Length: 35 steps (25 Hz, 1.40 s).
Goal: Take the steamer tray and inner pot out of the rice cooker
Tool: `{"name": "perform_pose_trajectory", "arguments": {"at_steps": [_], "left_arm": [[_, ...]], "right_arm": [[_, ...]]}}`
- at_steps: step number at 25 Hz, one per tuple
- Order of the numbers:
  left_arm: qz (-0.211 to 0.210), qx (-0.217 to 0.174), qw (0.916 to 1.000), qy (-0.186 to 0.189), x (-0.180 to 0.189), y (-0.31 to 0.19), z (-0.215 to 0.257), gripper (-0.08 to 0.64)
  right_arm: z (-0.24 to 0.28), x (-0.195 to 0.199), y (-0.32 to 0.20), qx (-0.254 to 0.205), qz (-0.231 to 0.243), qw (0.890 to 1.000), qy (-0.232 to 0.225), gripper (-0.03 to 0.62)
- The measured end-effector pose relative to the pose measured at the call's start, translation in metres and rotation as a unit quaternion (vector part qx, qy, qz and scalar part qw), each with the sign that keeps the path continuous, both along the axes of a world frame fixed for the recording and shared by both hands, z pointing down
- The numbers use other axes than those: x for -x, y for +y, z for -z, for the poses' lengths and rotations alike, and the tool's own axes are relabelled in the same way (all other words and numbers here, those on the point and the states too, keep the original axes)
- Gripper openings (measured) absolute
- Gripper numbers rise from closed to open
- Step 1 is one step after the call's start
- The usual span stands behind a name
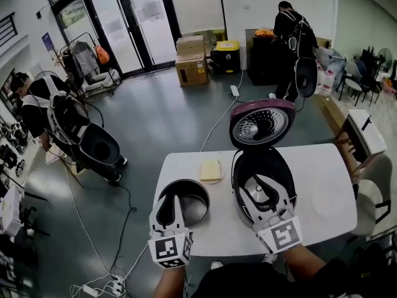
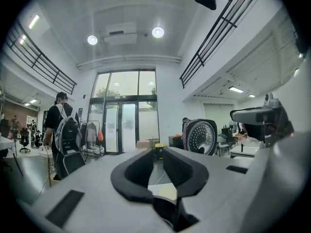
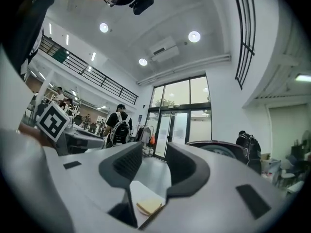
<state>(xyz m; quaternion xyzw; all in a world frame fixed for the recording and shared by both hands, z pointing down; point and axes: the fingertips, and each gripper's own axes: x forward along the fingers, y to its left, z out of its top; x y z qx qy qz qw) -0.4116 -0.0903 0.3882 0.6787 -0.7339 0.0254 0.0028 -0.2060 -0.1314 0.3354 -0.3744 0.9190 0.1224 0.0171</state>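
Here the left gripper (image 2: pixel 156 157) points level with its jaws nearly together: only a thin slit shows between the pads, and nothing is in it. The right gripper (image 3: pixel 154 154) stands a little wider and is also empty. Both are held over the near edge of the table (image 1: pixel 322 191), side by side and well apart, with bare white top between them and off to the right of the right one. Open grey floor (image 1: pixel 161 123) lies past the far edge. In the head view the pot (image 1: pixel 193 202) sits on the table below and just ahead of the left gripper, whose body covers the pot's near left rim; whether they touch cannot be told. The cooker (image 1: pixel 273 163) stands open ahead of the right gripper, just right of the pot, with its lid (image 1: pixel 262 124) tipped up on the far side. The right gripper hides the near part of the cooker's well. The pot's inside is dark, so a tray in it cannot be made out. A yellow pad (image 1: pixel 211 170) lies ahead, between the two grippers, near the far edge. A cable (image 1: pixel 217 120) runs away across the floor.
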Motion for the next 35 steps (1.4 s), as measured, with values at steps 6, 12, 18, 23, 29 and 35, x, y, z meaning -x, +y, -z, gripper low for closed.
{"name": "perform_pose_trajectory", "arguments": {"at_steps": [6, 12, 18, 23, 29, 35], "left_arm": [[-0.032, -0.014, 0.9993, -0.017, -0.043, -0.015, 0.012, -0.006], [-0.075, -0.029, 0.9968, -0.006, -0.081, -0.026, 0.019, -0.006], [-0.088, -0.025, 0.9958, -0.002, -0.104, -0.028, 0.010, -0.006], [-0.092, -0.030, 0.9953, 0.002, -0.108, -0.031, 0.015, -0.006], [-0.094, -0.030, 0.9951, -0.007, -0.114, -0.032, 0.019, -0.006], [-0.092, -0.022, 0.9954, -0.011, -0.119, -0.033, 0.010, -0.006]], "right_arm": [[0.009, -0.043, -0.009, -0.016, -0.027, 0.999, -0.010, 0.000], [0.015, -0.058, -0.008, -0.034, -0.021, 0.999, -0.002, -0.002], [0.009, -0.075, -0.009, -0.020, -0.020, 1.000, -0.009, -0.002], [0.011, -0.080, -0.013, -0.018, -0.021, 0.999, -0.017, -0.002], [0.011, -0.086, -0.015, -0.010, -0.024, 0.999, -0.027, -0.002], [0.007, -0.095, -0.019, -0.030, -0.032, 0.999, -0.013, -0.002]]}}
